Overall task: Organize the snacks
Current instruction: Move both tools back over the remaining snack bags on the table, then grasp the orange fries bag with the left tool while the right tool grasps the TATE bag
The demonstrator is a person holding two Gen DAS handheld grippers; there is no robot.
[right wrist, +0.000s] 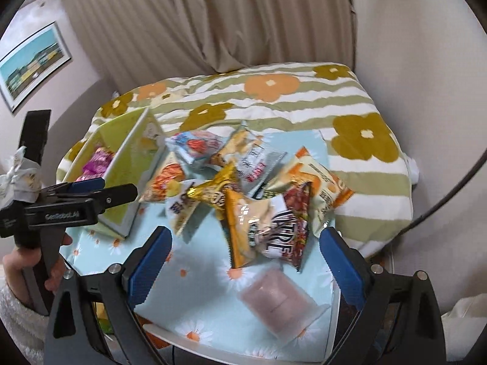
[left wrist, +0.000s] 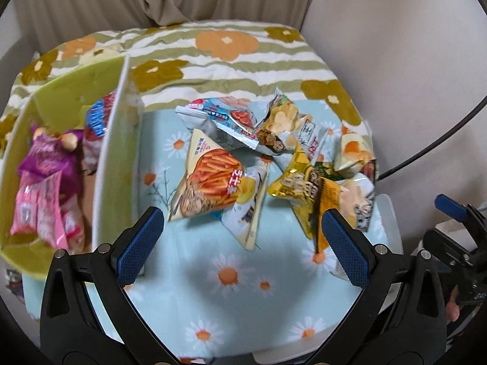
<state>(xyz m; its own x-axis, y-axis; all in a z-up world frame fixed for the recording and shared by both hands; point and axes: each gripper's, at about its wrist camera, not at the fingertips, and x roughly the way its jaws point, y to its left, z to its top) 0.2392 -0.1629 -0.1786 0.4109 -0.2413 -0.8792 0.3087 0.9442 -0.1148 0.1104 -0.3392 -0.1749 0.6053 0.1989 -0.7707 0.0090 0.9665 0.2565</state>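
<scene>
A heap of snack packets lies on the daisy-print cloth [left wrist: 231,301]: an orange fries packet [left wrist: 213,182], a blue-and-red packet [left wrist: 225,121], a yellow packet [left wrist: 298,179]. A green box [left wrist: 115,164] at the left holds pink and purple packets [left wrist: 45,194]. My left gripper [left wrist: 243,243] is open and empty above the cloth, near the fries packet. My right gripper [right wrist: 243,261] is open and empty over an orange-and-white packet [right wrist: 261,225]. A pale pink packet [right wrist: 277,301] lies near it. The box [right wrist: 124,158] and the left gripper [right wrist: 88,194] show at the left.
The small table stands against a bed with a flowered, striped blanket [right wrist: 274,97]. A beige curtain [right wrist: 213,15] hangs behind. A black cable [left wrist: 426,149] runs at the right. A framed picture [right wrist: 30,64] hangs on the left wall.
</scene>
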